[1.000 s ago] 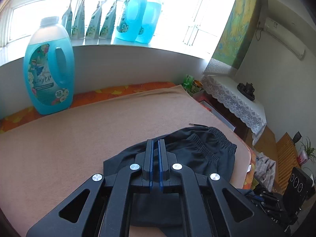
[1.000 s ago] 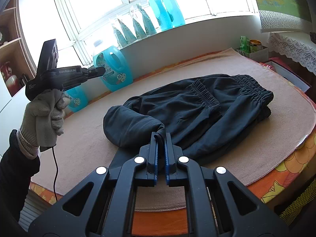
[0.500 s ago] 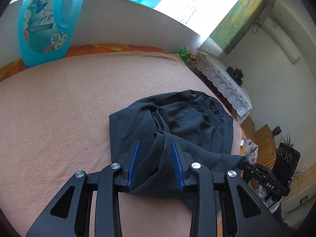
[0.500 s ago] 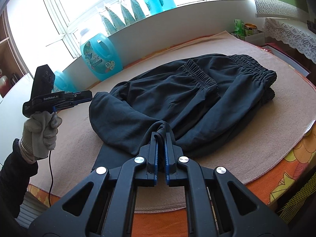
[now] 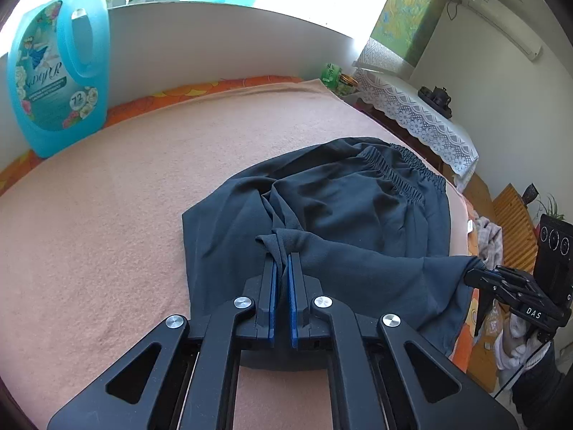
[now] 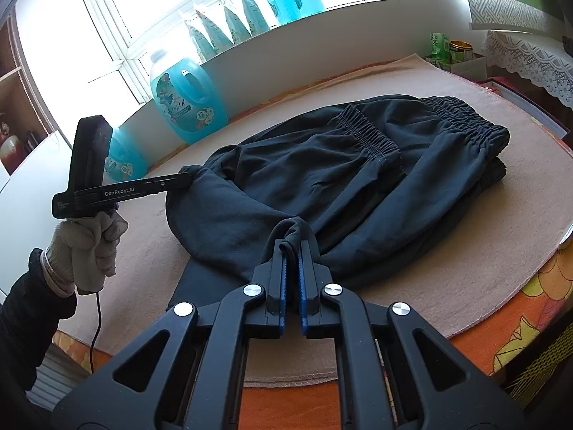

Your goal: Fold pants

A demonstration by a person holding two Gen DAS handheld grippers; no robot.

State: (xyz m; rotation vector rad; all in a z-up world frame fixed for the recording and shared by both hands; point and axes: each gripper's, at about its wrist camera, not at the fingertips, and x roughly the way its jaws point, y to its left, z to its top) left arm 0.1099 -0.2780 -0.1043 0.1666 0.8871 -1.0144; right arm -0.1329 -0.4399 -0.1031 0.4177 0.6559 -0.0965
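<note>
Dark pants (image 5: 340, 208) lie crumpled on a tan blanket, elastic waistband toward the far right. My left gripper (image 5: 281, 258) is shut on a bunched fold of the leg fabric at the pile's near left. In the right wrist view the same left gripper (image 6: 188, 179), held by a gloved hand (image 6: 86, 247), pinches the left edge of the pants (image 6: 358, 165). My right gripper (image 6: 292, 245) is shut on another bunch of cloth at the near edge, and it also shows as the right gripper (image 5: 472, 272) with the fabric drawn taut between the two grips.
The tan blanket (image 5: 125, 197) covers a table with an orange patterned cloth underneath. A large blue detergent bottle (image 5: 57, 82) stands at the back left by the wall. More bottles and pouches (image 6: 250, 14) line the windowsill. A lace-covered side table (image 5: 422, 122) stands to the right.
My left gripper came down onto the pants, opened over a fold of the leg and closed on it. The right gripper kept its grip and barely moved.
</note>
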